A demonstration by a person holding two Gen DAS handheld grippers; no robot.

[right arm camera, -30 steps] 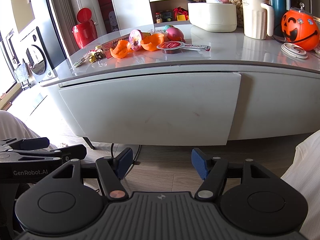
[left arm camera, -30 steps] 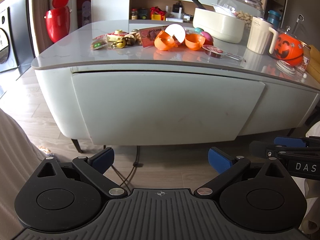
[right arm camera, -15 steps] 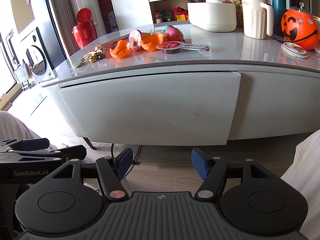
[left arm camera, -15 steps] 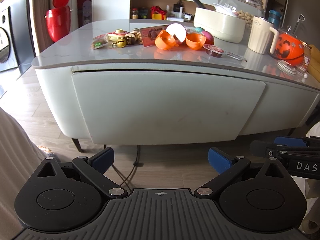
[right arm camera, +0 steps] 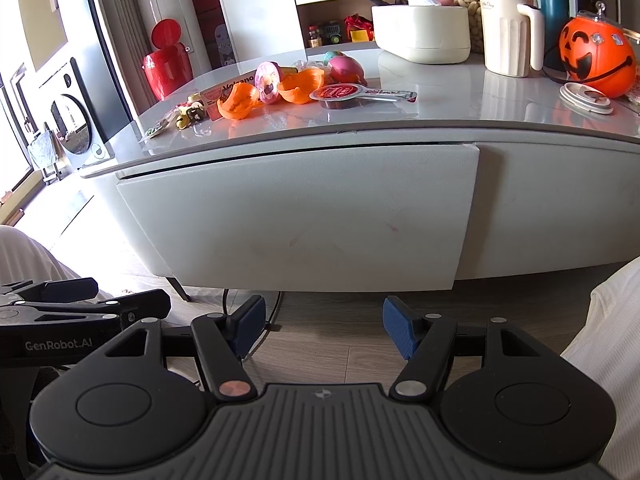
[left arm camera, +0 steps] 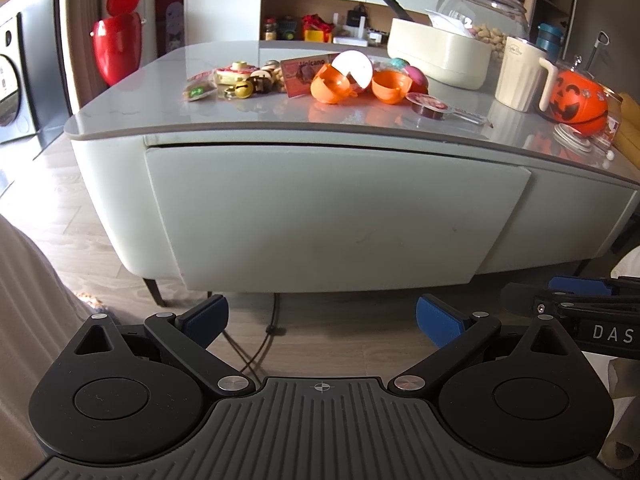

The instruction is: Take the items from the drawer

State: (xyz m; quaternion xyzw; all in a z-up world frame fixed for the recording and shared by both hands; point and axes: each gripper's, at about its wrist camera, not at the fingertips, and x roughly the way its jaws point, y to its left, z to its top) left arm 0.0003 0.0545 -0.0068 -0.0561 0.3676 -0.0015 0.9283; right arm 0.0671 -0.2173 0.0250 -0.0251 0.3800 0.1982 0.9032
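Holding both tools low over the wooden floor, we face the pale drawer front (left arm camera: 332,216) of a low table (left arm camera: 168,80), well ahead of the fingertips and untouched by either tool; the drawer sits shut or very nearly so, with only a thin dark gap under the tabletop, so whatever is inside is hidden from us. Our left gripper (left arm camera: 322,318) is spread wide with nothing between its blue pads (left arm camera: 438,320), and our right gripper (right arm camera: 324,326) is likewise released and empty, its blue pads (right arm camera: 250,326) apart. Each tool shows at the edge of the other's view, so the two sit side by side. Above and beyond the fingers, on the tabletop, lie two orange capsule halves (left arm camera: 332,86), a pink ball (right arm camera: 346,70), a flat red-lidded cup (right arm camera: 338,94) and a scatter of small toys (left arm camera: 240,80). Further along toward the right fingers stand a white tub (right arm camera: 422,36), a cream jug (right arm camera: 508,36) and an orange pumpkin bucket (right arm camera: 596,60). Off past the left fingers a red bin (left arm camera: 116,44) stands on the floor beside the table. Pale cloth, apparently our clothing, fills the outer edges of both views
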